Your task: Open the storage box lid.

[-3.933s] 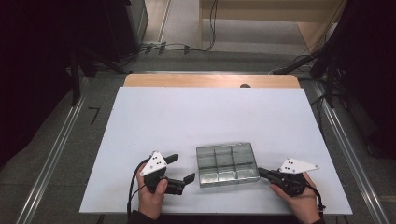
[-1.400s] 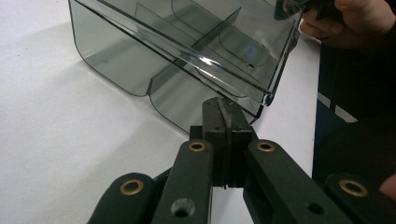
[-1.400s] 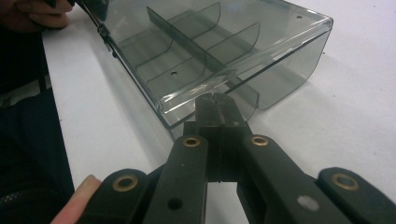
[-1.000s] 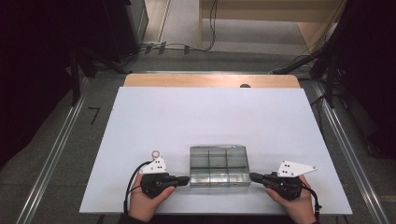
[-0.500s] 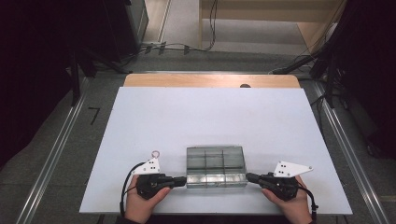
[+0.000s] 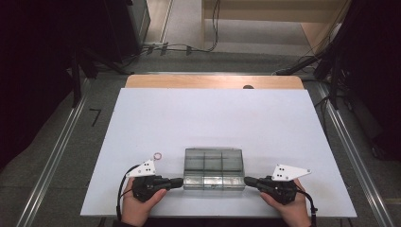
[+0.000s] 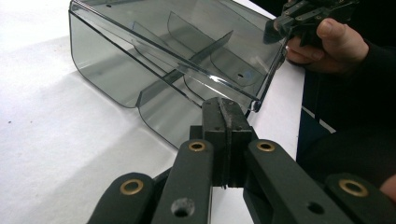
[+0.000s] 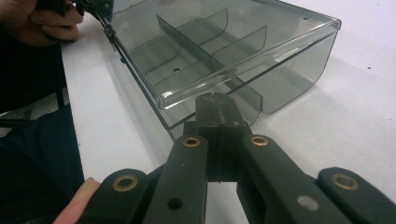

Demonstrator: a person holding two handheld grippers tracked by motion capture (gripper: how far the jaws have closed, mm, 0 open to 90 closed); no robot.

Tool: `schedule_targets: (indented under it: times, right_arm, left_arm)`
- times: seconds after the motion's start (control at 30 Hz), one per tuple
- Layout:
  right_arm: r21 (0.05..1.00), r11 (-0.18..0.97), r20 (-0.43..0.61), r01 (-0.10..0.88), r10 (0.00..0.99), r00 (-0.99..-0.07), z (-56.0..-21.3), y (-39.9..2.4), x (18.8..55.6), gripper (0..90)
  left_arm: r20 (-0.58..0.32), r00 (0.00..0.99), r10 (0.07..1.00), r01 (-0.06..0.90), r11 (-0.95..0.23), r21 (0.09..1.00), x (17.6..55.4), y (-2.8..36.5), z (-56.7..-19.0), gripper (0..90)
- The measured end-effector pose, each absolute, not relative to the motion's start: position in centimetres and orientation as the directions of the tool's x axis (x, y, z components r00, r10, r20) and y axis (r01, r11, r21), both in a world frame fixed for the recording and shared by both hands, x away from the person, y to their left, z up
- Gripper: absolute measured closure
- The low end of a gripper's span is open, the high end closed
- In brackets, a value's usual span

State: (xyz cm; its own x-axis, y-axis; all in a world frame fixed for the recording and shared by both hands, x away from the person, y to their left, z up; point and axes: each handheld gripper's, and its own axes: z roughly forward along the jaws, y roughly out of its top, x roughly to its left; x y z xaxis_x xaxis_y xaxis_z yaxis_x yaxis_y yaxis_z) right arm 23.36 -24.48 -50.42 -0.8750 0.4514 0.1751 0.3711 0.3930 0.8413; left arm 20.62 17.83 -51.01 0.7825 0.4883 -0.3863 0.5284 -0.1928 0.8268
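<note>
A clear smoky-grey divided box (image 6: pixel 213 165) sits near the front edge of the white table (image 6: pixel 213 113), with nothing visible in its compartments. My left gripper (image 6: pixel 179 181) is shut, and its tip touches the box's left end at the near corner. My right gripper (image 6: pixel 247 180) is also shut and touches the right end. In the left gripper view the closed jaws (image 7: pixel 225 109) meet just under the rim of the box (image 7: pixel 154 56). In the right gripper view the shut jaws (image 8: pixel 213 105) butt against the near corner of the box (image 8: pixel 224 51). Nothing is between either pair of jaws.
A small pink ring (image 6: pixel 158 155) lies on the table just behind the left gripper's grey plate. A wooden strip (image 6: pixel 213 81) with a dark knob (image 6: pixel 247 87) runs along the far edge. Cables and metal rails lie on the floor around the table.
Since the earliest frame both grippers have come in against the box's ends. The box has squared up and slid left and nearer. Over the last second it only crept slightly left.
</note>
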Motion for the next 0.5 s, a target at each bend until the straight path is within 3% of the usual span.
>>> schedule_targets:
  times: [0.5]
  right_arm:
    - [0.846, 0.411, 0.137, 0.341, 0.450, -0.882, -49.94, -23.62, 23.50, 88.5]
  left_arm:
    - [-0.356, 0.784, 0.509, 0.505, -0.190, 0.842, 20.35, 18.16, -50.67, 89.4]
